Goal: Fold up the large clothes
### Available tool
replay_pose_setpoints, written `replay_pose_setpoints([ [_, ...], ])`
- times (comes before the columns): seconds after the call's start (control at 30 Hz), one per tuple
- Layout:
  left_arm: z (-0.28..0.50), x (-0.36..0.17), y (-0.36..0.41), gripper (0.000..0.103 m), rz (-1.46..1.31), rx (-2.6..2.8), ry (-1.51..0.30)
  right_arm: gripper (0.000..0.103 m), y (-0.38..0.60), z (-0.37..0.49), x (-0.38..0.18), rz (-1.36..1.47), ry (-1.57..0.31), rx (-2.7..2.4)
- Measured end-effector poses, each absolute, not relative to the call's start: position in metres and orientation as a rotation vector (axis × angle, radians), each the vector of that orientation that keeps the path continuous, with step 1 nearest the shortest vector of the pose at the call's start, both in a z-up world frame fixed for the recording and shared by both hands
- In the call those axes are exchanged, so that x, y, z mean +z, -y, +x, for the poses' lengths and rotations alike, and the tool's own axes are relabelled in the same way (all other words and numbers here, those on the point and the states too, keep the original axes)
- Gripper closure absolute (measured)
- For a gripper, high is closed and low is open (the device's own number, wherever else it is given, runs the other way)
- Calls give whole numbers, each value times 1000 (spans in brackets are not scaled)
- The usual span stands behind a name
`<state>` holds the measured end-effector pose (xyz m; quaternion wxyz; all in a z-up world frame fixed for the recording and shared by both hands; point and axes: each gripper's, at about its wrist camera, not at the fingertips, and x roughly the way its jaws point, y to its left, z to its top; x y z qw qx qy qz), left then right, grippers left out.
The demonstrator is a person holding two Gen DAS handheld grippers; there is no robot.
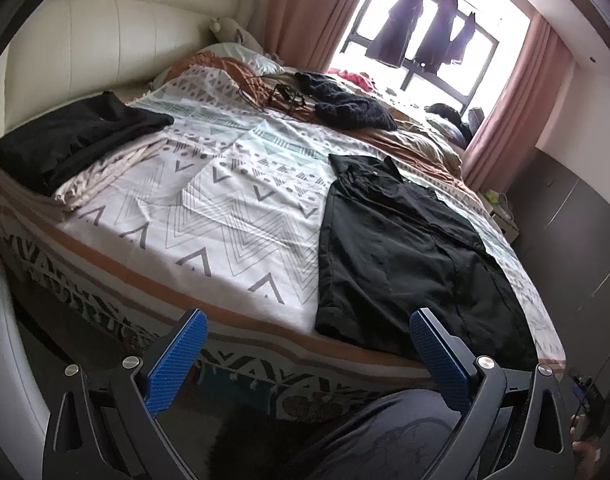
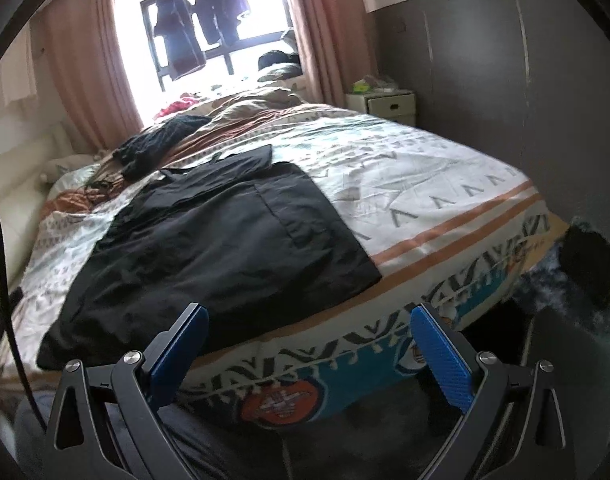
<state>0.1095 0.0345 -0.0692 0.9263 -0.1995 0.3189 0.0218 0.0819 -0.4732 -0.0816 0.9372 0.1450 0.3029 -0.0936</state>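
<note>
Plain black flat-laid garment [image 1: 409, 256] on a white bedspread [image 1: 209, 208] printed with grey chevrons, zigzag lines and pale green triangle bands, edged by two orange stripes. Bedspread side drop [image 2: 345, 364]: black-and-white zigzag border above teal panels and an orange round emblem. Folded black cloth stack [image 1: 73, 140] over a beige ribbed textile [image 1: 101, 180]. Dark navy knitted garment [image 1: 345, 104] on a rust-orange crumpled sheet [image 1: 409, 140]. Dusty pink curtains [image 2: 85, 64] frame the window; hanging clothes [image 1: 405, 28] read dark purple. Cream padded headboard [image 1: 117, 36]. Grey-brown wardrobe doors [image 2: 485, 80]. Blue textured pads [image 2: 445, 360] on black jaws.
</note>
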Motion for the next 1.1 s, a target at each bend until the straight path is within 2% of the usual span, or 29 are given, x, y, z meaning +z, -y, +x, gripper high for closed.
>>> replay_pose_setpoints([
  [0.27,141,-79,-33,2,-399,9,-670,0,478,113,-86,307,-657,-179],
  [0.43,177,-98,-31,27,-412,-20,-752,1,489,134,-105,412,-683,-118],
  [0.5,189,-110,-30,33,-420,-30,-793,7,492,143,-114,422,-695,-122],
  [0.57,197,-121,-30,38,-434,-45,-823,26,495,151,-123,415,-725,-128],
  [0.63,204,-133,-29,40,-451,-64,-852,29,503,159,-132,421,-750,-143],
  [0.87,222,-159,-19,45,-499,-112,-935,30,553,165,-155,544,-746,-226],
  [0.97,230,-162,-18,45,-527,-135,-944,40,567,172,-163,598,-742,-192],
  [1.1,240,-166,-19,45,-584,-148,-961,42,578,183,-173,661,-723,-148],
])
